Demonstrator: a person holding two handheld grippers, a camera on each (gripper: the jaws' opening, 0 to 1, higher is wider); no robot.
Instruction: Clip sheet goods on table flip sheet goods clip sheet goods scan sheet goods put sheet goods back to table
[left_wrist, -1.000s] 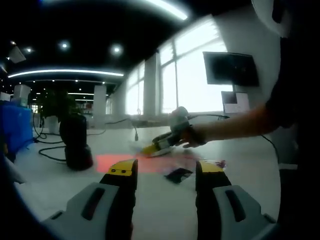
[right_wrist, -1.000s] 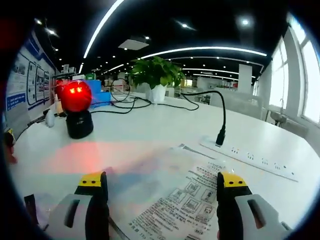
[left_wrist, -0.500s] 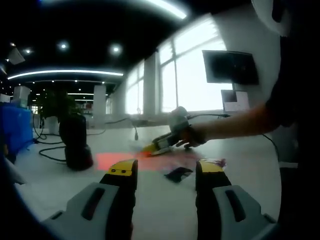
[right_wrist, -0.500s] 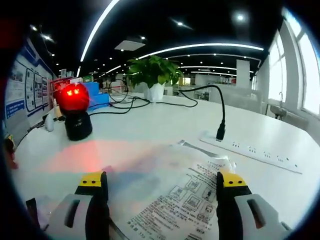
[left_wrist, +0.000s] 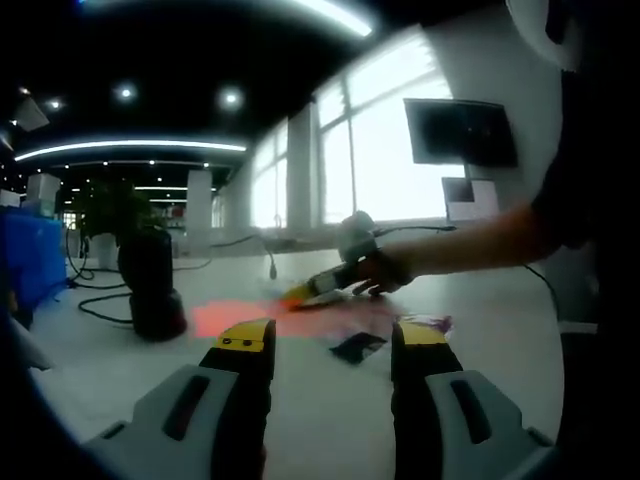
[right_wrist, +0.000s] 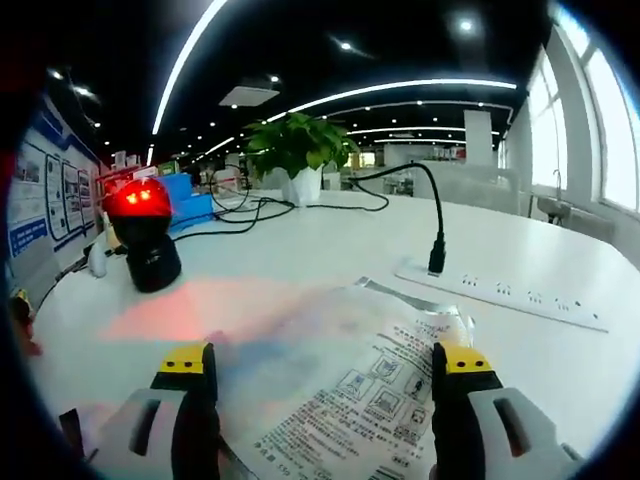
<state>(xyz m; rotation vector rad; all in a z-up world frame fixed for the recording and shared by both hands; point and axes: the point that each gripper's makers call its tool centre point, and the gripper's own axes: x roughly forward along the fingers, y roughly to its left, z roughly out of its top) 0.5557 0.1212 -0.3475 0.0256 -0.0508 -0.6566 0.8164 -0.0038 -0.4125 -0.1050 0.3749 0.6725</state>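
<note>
A clear sheet packet (right_wrist: 365, 385) with printed paper inside lies flat on the white table (right_wrist: 300, 270). My right gripper (right_wrist: 323, 362) is open low over it, one jaw on either side of its near end. The black scanner (right_wrist: 147, 240) glows red at the left and casts a red patch on the table. In the left gripper view, my left gripper (left_wrist: 330, 340) is open above bare table with nothing between its jaws. Farther off there, a person's hand holds the right gripper (left_wrist: 308, 294) beside the scanner (left_wrist: 150, 285).
A white power strip (right_wrist: 505, 295) with a black plugged cable (right_wrist: 437, 262) lies to the right of the packet. A potted plant (right_wrist: 300, 150) and a blue box (right_wrist: 190, 200) stand behind. A small dark item (left_wrist: 357, 347) and a purple packet (left_wrist: 425, 322) lie ahead of my left gripper.
The right gripper view has tilted slightly, so the scanner and power strip sit a little differently. In the left gripper view the hand with the right gripper has shifted slightly. Both grippers stay open.
</note>
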